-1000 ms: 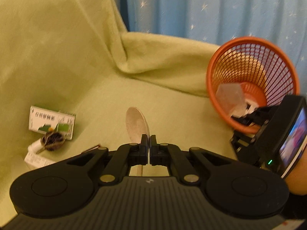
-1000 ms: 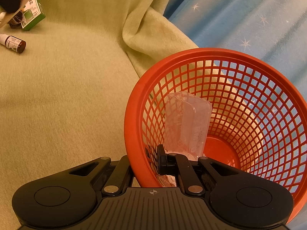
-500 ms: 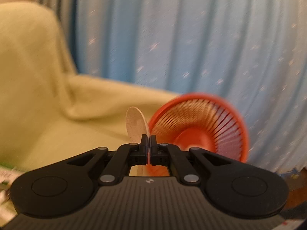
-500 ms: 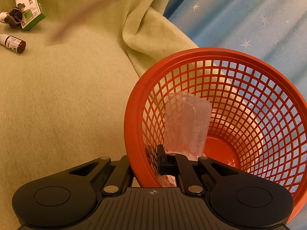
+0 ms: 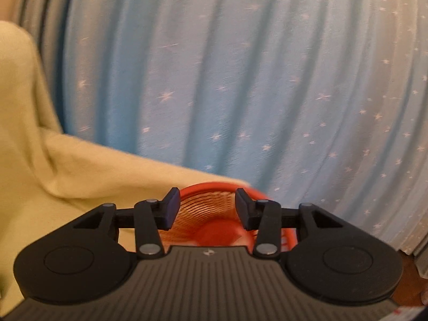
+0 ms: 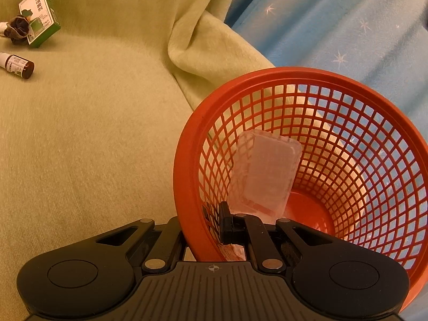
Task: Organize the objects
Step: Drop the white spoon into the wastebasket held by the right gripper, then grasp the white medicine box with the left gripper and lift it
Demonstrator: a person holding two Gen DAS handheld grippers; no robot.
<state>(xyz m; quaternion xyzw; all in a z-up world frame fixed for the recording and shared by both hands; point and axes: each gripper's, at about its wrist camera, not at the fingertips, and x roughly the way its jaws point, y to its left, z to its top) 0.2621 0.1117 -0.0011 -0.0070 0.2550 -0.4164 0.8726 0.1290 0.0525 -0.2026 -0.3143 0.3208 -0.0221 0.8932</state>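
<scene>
In the left wrist view we see the left claw [image 5: 204, 208] in the lower middle of the frame. Its jaws have just been opening and now stand apart with nothing between them. Directly behind that gap, partly hidden by the claw, sits the blurred mouth of the orange basket [image 5: 214, 196]. We judge that the left claw is poised above the basket. We find no spoon in either view, so we cannot say where it lies.

In the right wrist view the right claw [image 6: 211, 227] at lower centre is clamped shut on the near wall of the basket [image 6: 187, 160], one finger inside and one outside, which steadies it. Just beyond the inner finger a clear plastic box [image 6: 263, 175] leans upright against the mesh, its long axis running up the frame.

Farther off, at the upper left of that view, the remaining things lie on the green sofa cover [image 6: 93, 133]: a small brown bottle [image 6: 17, 65] on its side, with its long axis across the frame, and beyond it a green and white carton [image 6: 40, 16] touching a dark scrunchie [image 6: 17, 28]. The left claw is the free one for them. The open stretch of cushion between basket and bottle gives clear room. The folded cover edge rises at upper centre.
</scene>
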